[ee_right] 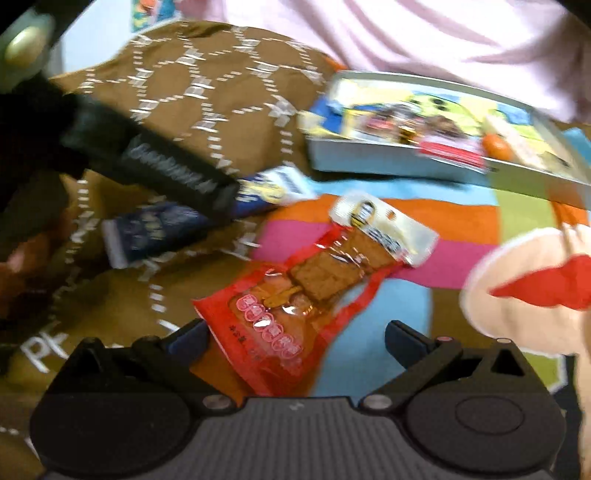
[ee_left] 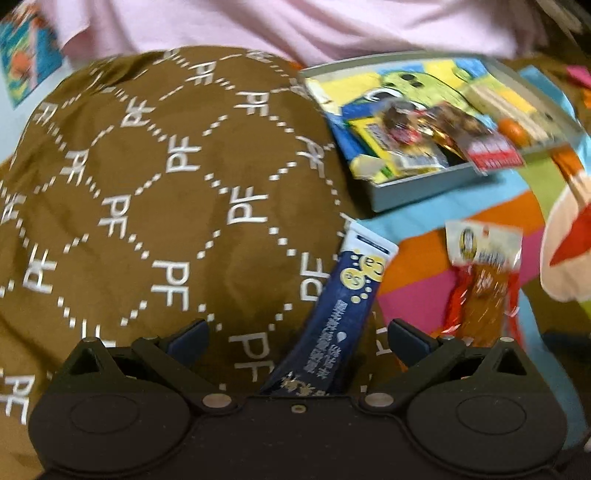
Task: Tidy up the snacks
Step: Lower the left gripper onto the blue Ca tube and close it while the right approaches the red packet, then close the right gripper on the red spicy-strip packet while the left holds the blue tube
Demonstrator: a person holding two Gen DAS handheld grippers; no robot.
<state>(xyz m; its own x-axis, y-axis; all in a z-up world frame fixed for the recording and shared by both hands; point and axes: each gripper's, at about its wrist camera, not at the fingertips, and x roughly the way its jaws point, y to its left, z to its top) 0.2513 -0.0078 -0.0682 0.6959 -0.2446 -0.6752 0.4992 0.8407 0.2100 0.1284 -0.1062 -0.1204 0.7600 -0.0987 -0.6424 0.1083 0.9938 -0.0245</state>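
Left wrist view: brown fabric w/ white "PF" lattice [ee_left: 147,192] filled the left and centre, pink cloth [ee_left: 295,22] above it. Left claw [ee_left: 297,334] was spread wide, fingers apart; dark blue snack stick [ee_left: 332,314] lay between them, touching neither as far as visible, its white-capped end pointing away and its near end hidden behind the claw body. Further right, red-and-clear snack packet [ee_left: 480,280] lay on the multicolour striped mat [ee_left: 417,258]. Upper right: shallow grey tray [ee_left: 417,192] w/ cartoon-print liner held several small wrapped snacks and an orange round item [ee_left: 511,129]; details blurred.

Right wrist view: left claw's black finger [ee_right: 166,173] crossed from upper left over the blue stick [ee_right: 159,229], which lay on the brown fabric. Right claw [ee_right: 297,336] was released, fingers wide apart; red snack packet [ee_right: 295,295] lay diagonally, its near end reaching in between them, contact w/ left finger unclear. Grey tray [ee_right: 388,162] sat beyond, upper right. Cream-and-red soft item [ee_right: 535,280] at far right.
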